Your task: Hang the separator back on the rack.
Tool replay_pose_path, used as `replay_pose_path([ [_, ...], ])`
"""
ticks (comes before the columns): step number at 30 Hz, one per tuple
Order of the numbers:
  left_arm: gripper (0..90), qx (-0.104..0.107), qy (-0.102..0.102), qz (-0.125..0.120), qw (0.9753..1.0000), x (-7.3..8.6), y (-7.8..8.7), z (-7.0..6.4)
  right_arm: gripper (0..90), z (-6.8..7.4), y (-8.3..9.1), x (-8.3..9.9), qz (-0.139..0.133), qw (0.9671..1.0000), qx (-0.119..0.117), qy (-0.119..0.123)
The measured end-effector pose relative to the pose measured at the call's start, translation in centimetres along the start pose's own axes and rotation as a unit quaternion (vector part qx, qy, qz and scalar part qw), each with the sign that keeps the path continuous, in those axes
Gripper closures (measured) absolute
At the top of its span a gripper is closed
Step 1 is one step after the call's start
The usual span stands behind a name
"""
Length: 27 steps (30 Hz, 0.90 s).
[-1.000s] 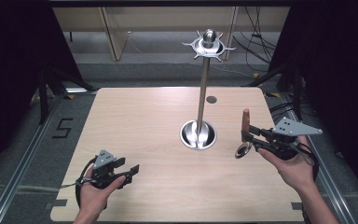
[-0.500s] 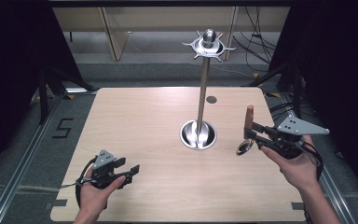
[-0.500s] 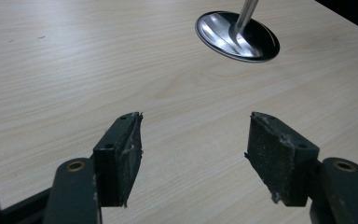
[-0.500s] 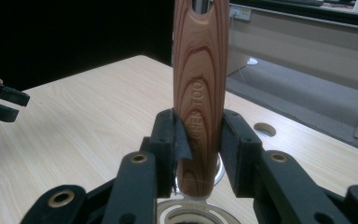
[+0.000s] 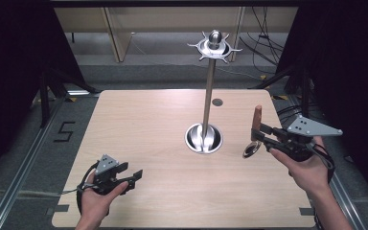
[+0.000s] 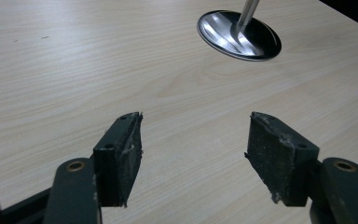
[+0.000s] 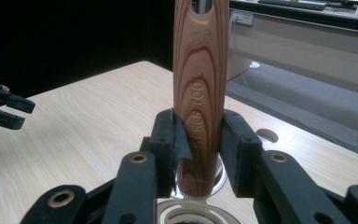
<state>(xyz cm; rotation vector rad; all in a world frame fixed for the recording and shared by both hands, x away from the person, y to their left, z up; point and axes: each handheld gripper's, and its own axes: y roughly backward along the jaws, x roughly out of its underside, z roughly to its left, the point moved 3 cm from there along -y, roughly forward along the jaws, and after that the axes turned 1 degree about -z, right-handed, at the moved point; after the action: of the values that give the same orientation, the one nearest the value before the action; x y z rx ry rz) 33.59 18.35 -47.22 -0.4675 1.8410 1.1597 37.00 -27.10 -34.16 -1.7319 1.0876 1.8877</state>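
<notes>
Wood-grain table (image 5: 148,129) carries the left gripper (image 5: 133,176) at roughly 7 o'clock, resting low over the surface with jaws spread wide and nothing between them. Right gripper (image 5: 259,136) sits at about 4 o'clock, jaws closed on a wooden-handled utensil (image 5: 256,119); the handle stands upright, its metal end (image 5: 250,150) hanging below the jaws. Chrome stand (image 5: 204,138) is positioned just left of the utensil, toward table centre, its pole rising to a hooked crown (image 5: 214,46) at 12 o'clock.

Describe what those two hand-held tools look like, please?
Both are black, each with two jaws lined by dark rough pads. The left tool and the right tool each carry a grey three-cornered plate on top, with brass-coloured rivets at the joints. A black cable trails from each.
</notes>
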Motion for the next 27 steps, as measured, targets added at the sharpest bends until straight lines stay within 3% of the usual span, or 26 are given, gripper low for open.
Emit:
replay_pose_path([
  [1, 34.7, 0.0, 0.0, 0.0, 1.0, 0.0, 0.0, 0.0, 68.9, 0.2, 0.1, 0.0, 0.005, 0.9999, -0.004, -0.012],
  [5, 34.7, 0.002, 0.006, -0.002, 1.0, 0.1, -0.1, -0.1, 68.9, 0.2, 0.0, -0.3, 0.001, 0.9999, 0.004, -0.016],
  [7, 34.7, 0.001, 0.006, -0.003, 1.0, 0.0, -0.1, -0.1, 68.9, 0.0, 0.1, -0.4, 0.004, 1.0, 0.001, -0.004],
  [8, 34.7, 0.003, 0.002, -0.003, 1.0, 0.0, -0.1, -0.1, 68.9, 0.3, 0.1, -0.5, 0.005, 0.9998, 0.001, -0.017],
  [12, 34.7, 0.003, 0.005, -0.001, 1.0, 0.1, -0.2, 0.0, 68.9, 0.6, -0.4, -1.3, 0.006, 0.9996, -0.009, -0.024],
  [17, 34.7, 0.001, 0.003, -0.002, 1.0, 0.0, 0.0, 0.0, 68.9, 0.9, -0.9, -2.1, -0.001, 0.9997, -0.001, -0.026],
  [18, 34.7, 0.0, 0.003, -0.001, 1.0, 0.1, 0.0, 0.0, 68.9, 0.7, -0.9, -2.2, 0.002, 0.9998, -0.004, -0.018],
  [20, 34.7, 0.001, 0.002, -0.001, 1.0, 0.0, 0.0, 0.0, 68.9, 1.1, -1.0, -2.5, 0.003, 0.9994, -0.005, -0.035],
  [24, 34.7, 0.002, 0.0, -0.001, 1.0, 0.0, 0.0, 0.0, 68.9, 1.1, -1.1, -2.9, -0.004, 0.9997, -0.002, -0.022],
  [27, 34.7, 0.001, 0.001, -0.001, 1.0, 0.0, 0.0, 0.0, 68.9, 1.3, -1.2, -3.2, -0.005, 0.9996, -0.003, -0.026],
])
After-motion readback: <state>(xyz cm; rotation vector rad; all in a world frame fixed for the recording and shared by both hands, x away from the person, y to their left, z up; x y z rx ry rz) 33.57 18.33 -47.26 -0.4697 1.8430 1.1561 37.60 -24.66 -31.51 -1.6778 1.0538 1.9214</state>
